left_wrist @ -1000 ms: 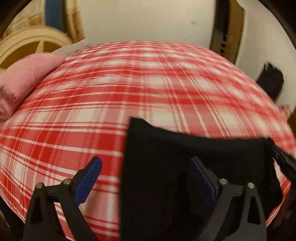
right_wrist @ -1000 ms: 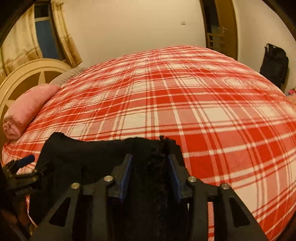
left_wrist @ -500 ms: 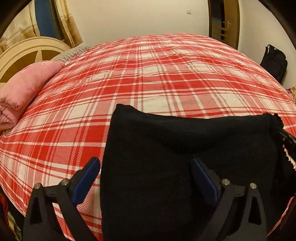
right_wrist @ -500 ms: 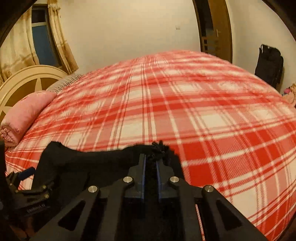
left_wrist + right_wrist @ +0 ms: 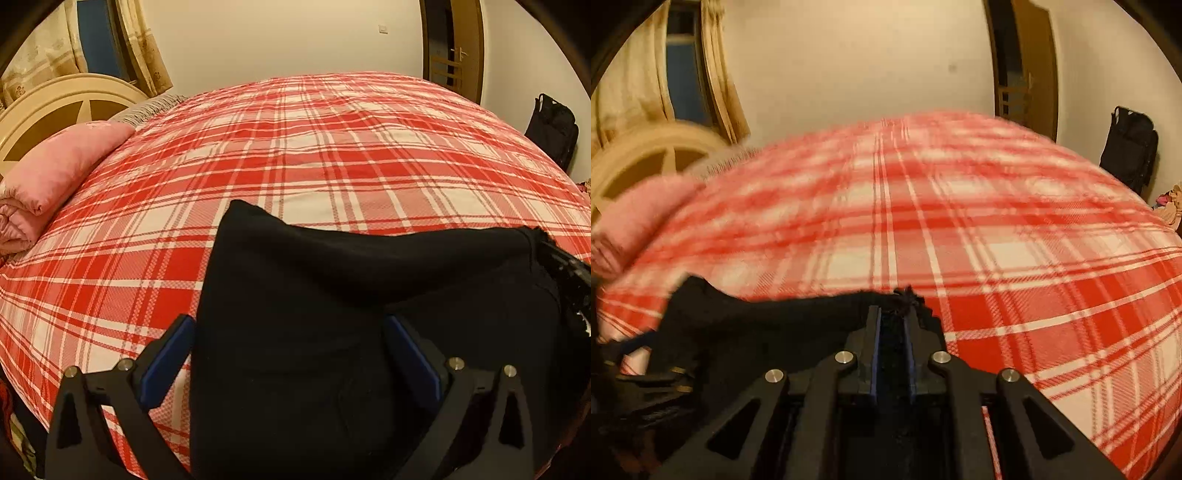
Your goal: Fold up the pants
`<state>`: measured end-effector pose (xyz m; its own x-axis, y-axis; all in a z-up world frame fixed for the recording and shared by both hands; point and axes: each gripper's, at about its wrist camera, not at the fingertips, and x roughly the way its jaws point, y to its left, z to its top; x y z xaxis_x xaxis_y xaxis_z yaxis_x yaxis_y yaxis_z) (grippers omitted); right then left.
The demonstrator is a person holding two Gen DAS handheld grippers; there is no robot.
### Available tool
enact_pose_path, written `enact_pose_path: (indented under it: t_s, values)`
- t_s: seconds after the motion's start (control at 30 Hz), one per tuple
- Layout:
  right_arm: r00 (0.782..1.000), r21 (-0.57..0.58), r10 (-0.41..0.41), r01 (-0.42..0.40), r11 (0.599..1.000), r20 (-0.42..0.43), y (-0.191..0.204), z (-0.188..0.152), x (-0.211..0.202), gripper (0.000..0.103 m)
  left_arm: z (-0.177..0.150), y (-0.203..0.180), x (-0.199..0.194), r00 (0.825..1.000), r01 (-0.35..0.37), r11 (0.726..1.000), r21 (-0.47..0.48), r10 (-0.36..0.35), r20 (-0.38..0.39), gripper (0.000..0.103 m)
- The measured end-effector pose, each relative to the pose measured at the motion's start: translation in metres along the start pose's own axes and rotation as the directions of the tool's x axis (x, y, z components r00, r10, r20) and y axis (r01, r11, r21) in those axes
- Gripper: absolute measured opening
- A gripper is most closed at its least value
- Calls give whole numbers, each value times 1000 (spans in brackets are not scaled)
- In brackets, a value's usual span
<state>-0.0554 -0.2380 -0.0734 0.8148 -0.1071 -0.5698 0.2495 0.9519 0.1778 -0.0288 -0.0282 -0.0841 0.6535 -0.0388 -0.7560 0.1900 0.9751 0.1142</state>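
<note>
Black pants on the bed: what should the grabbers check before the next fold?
1. Right gripper holds the black pants: ok. Cloth sits between its pads, though the jaws are opening a little.
2. Left gripper has a grip: not ok. Its jaws are wide and opening, with the pants' edge between them but not pinched.
3. Room on the plaid bedspread ahead: ok. It is bare beyond the pants.
4. Pink quilt out of the way: ok. It lies far off by the headboard.
5. Pants lying smooth: cannot tell. The cloth is too dark to show creases.
</note>
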Motion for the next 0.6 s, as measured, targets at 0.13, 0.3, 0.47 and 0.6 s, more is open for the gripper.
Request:
enact_pose_path:
  t_s: [0.13, 0.3, 0.47, 0.6]
  values:
    - [999, -51, 25, -23, 998, 44, 15, -6, -42, 17, -1, 0, 0, 1000, 2, 1000, -8, -1, 3, 103]
    - [998, -106, 64, -66, 992, -15, 26, -34, -56, 17, -2, -1, 0, 1000, -3, 1000, -12, 3, 4, 103]
    - [994, -143, 10, -26, 989, -110, 22, -60, -35, 17, -2, -1, 0, 1000, -9, 1000, -15, 9, 0, 103]
    - [993, -123, -32, 18, 992, -116, 13, -66, -33, 37, -2, -1, 0, 1000, -12, 1000, -12, 12, 2, 103]
